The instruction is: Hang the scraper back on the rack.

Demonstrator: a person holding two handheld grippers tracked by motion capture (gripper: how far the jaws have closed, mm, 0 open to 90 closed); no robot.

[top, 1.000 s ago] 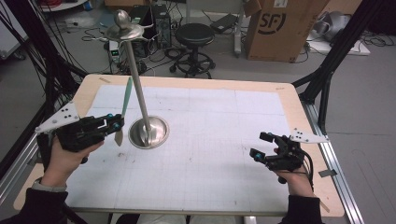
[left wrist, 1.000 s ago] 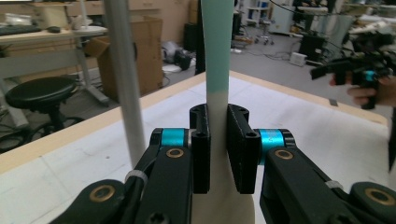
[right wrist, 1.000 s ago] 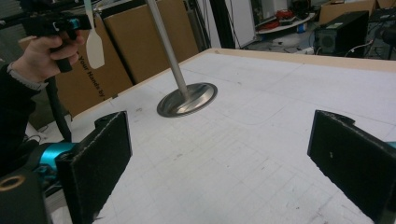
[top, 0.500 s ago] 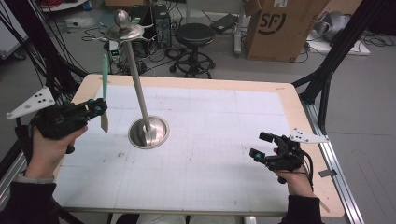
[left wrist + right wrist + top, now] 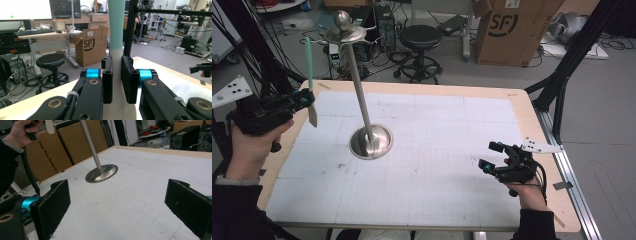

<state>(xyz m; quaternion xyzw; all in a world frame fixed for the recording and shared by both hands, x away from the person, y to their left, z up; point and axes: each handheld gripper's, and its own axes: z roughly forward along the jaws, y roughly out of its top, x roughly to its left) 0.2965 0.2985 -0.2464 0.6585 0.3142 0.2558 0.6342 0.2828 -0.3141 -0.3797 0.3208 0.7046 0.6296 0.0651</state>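
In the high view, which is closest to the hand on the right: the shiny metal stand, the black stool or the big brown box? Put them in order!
From the right gripper, at the table's near right:
1. The shiny metal stand's round base, on the white mat to its left.
2. The round black stool, on the floor beyond the table's far edge.
3. The brown cardboard box, also beyond the far edge; too close to the stool to rank surely.

Left gripper [image 5: 304, 100] lifts away

It carries the teal-and-white spatula [image 5: 309, 82] up and leftward, now well apart from the metal stand [image 5: 362, 95].

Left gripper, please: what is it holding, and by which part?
The left gripper clamps a slim teal-and-cream spatula-like utensil on its cream lower part, near the colour change.
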